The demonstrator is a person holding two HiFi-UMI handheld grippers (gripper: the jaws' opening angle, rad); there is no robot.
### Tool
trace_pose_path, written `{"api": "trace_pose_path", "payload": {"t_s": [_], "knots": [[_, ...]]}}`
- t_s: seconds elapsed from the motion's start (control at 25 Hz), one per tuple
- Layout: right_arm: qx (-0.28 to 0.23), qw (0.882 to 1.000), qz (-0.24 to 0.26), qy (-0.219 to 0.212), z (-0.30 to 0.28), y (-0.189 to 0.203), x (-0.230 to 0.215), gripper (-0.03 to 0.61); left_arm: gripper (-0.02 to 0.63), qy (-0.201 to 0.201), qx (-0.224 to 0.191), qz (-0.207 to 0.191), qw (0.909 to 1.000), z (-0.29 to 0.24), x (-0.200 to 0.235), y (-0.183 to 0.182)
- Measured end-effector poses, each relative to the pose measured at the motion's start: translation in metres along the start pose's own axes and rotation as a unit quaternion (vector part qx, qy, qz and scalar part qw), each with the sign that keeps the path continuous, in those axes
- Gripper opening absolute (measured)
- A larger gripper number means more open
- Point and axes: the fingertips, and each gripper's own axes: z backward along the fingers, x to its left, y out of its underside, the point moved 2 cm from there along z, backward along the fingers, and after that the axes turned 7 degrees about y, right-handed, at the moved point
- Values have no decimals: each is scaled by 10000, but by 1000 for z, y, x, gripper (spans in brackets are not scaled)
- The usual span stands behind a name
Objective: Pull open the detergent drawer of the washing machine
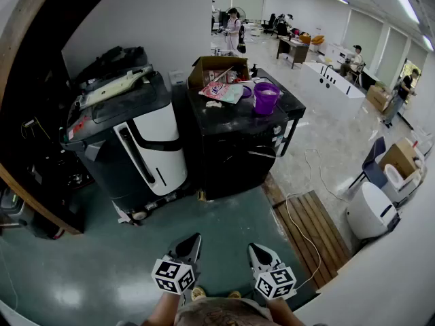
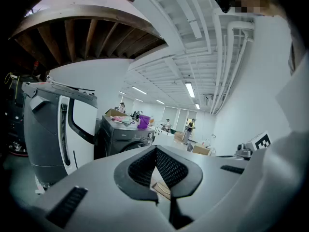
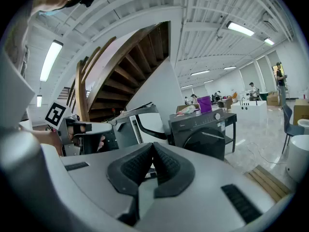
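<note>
The black front-loading washing machine stands a couple of steps ahead, across the green floor. It also shows in the left gripper view and the right gripper view. Its control strip with the detergent drawer runs along the top of the front and looks flush. My left gripper and right gripper hover side by side low in the head view, well short of the machine. Both are shut on nothing, the left gripper and right gripper each with pads meeting at the tip.
A grey-and-white appliance stands just left of the washer. On the washer's top are a purple bucket, a cardboard box and papers. A wooden pallet with a white cable lies to the right. People are far back.
</note>
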Motion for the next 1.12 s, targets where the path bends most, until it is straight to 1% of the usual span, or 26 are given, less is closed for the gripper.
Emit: {"api": "trace_pose_path", "payload": {"t_s": [0.16,0.36,0.56,0.8,0.96,1.12], "knots": [[28,10000,34,-5,1,4,5,2,21,-19,-6,-8,10000,4,2,2],[-6,9999,66,91,-5,3,14,2,21,60,-39,-40,10000,8,11,-2],[-8,9999,99,119,-17,6,34,2,21,101,-49,-125,9999,15,31,-4],[5,9994,83,334,-34,16,51,3,21,309,-36,-175,9994,24,53,-3],[25,9989,-39,465,-45,25,60,2,21,432,-10,-165,9989,29,68,-3],[30,9987,-49,512,-54,25,68,2,21,488,-15,-102,9988,28,82,-5]]}}
